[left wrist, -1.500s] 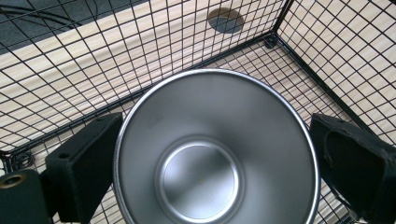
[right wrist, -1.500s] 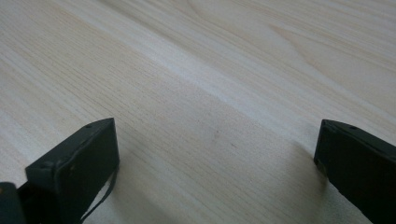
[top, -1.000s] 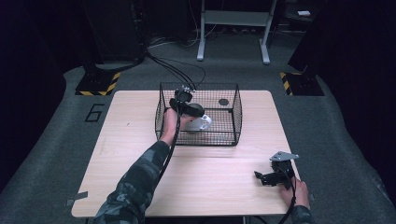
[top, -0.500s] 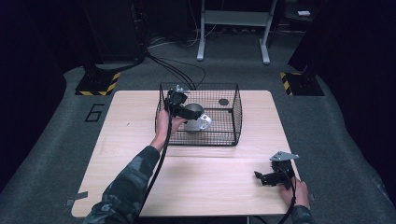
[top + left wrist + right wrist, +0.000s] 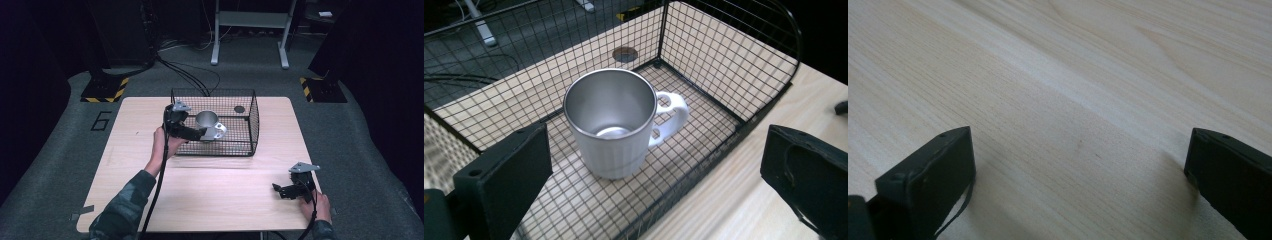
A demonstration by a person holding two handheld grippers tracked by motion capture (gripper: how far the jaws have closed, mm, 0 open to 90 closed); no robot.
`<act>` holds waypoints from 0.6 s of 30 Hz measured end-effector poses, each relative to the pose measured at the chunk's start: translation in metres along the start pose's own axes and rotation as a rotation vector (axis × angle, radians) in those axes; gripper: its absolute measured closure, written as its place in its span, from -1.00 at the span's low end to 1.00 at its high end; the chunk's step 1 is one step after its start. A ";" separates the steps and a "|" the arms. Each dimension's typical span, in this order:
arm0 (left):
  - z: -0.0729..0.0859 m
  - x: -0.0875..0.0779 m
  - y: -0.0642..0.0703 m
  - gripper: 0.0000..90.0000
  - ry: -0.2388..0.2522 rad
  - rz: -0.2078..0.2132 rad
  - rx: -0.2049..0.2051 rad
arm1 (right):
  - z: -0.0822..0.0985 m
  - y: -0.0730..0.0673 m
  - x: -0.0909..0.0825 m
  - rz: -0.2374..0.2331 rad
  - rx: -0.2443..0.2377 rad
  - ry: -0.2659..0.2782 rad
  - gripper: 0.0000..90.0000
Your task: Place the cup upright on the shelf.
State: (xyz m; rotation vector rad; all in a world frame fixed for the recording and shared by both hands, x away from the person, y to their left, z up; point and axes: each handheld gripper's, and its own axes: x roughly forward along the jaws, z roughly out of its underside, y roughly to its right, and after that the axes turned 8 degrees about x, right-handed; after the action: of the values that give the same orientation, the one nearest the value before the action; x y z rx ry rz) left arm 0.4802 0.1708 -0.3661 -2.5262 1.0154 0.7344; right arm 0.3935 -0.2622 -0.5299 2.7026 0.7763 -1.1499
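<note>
The left gripper (image 5: 192,133) has drawn back toward the black wire basket's (image 5: 252,120) near-left edge, fingers wide and empty; the steel mug with white handle (image 5: 611,125) stands upright inside, seemingly released. The right gripper (image 5: 290,190) rests wide on the wooden tabletop (image 5: 225,190).

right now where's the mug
The mug stands upright inside the wire basket, left of its middle in the high view, just ahead of the open left gripper.
</note>
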 end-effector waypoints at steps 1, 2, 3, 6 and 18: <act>0.002 -0.004 0.002 -0.99 0.010 -0.001 0.000 | 0.000 0.000 0.000 0.000 0.000 0.000 -1.00; 0.005 -0.009 0.003 -0.99 0.010 -0.004 0.009 | 0.000 0.000 0.000 0.000 0.000 0.000 -1.00; 0.008 -0.014 0.004 -0.99 0.009 -0.004 0.018 | 0.000 0.000 0.000 0.000 0.000 0.000 -1.00; 0.019 -0.028 0.007 -0.99 0.016 -0.012 0.027 | 0.000 0.000 0.000 0.000 0.001 0.000 -1.00; 0.093 -0.074 0.017 -0.99 -0.006 -0.101 0.026 | 0.000 0.000 0.000 0.000 0.000 0.000 -1.00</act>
State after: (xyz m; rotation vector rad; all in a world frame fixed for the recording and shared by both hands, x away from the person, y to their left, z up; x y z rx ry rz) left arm 0.3907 0.2425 -0.4018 -2.5306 0.8824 0.6948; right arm 0.3934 -0.2622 -0.5299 2.7030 0.7760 -1.1501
